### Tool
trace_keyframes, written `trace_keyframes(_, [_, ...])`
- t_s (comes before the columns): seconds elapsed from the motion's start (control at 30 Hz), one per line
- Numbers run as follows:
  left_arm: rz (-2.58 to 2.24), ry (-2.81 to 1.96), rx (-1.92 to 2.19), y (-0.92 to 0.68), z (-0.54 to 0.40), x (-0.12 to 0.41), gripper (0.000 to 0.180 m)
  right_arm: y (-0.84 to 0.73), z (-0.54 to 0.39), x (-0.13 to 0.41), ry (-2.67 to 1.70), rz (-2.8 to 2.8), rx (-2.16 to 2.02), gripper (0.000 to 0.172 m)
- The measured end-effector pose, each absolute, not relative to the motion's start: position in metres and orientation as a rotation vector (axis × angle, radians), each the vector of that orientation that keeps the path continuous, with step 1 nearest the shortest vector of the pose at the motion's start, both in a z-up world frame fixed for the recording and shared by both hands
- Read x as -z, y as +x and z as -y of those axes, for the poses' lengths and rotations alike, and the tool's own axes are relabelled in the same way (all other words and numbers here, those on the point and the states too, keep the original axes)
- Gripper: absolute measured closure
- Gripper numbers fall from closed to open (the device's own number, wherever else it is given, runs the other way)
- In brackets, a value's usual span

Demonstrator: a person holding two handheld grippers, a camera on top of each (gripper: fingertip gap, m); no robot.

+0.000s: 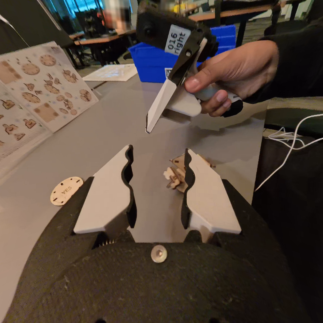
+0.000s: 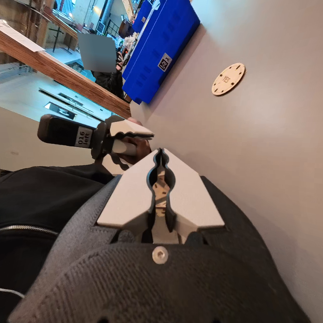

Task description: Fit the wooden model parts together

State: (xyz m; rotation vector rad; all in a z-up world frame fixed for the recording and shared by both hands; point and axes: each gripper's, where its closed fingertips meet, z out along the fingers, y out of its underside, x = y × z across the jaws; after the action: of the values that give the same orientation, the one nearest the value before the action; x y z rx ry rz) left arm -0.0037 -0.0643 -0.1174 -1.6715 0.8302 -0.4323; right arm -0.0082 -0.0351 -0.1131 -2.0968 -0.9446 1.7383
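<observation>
My left gripper (image 1: 158, 148) is open above the grey table (image 1: 104, 139), with nothing between its fingers. A small pile of wooden model parts (image 1: 175, 175) lies on the table, partly hidden behind its right finger (image 1: 204, 188). A round wooden disc (image 1: 66, 191) lies left of that gripper and also shows in the right wrist view (image 2: 228, 79). My right gripper (image 2: 160, 150) is shut; wooden parts (image 2: 160, 189) show through the hollow between its fingers, lying beyond it. In the left wrist view it (image 1: 148, 129) hangs tip-down above the table with nothing at its tip. The left gripper (image 2: 150, 136) shows beside it.
An open instruction sheet (image 1: 43, 87) with pictures of the parts lies at the left. A blue bin (image 1: 152, 64) stands at the table's far side, also in the right wrist view (image 2: 157, 52). White cables (image 1: 288, 143) hang past the table's right edge. A hand (image 1: 236, 73) holds the right gripper. The grippers are tip to tip, or close to it. From either gripper's tips it is about 15 cm to the round wooden disc (image 1: 66, 191). Look for it in the right wrist view (image 2: 226, 80) too.
</observation>
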Motion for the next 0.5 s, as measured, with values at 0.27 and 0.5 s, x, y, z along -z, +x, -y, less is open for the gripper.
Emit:
trace_keyframes(0.27, [-0.803,-1.698,0.484,-0.009,0.062,0.117,0.132,0.016,0.048,0.113,-1.864,1.242,-1.462,0.137])
trace_keyframes(0.5, [-0.787,-1.704,0.519,-0.01,0.06,0.117,0.135,0.037,0.096,0.158,-1.701,1.692,-1.001,0.115])
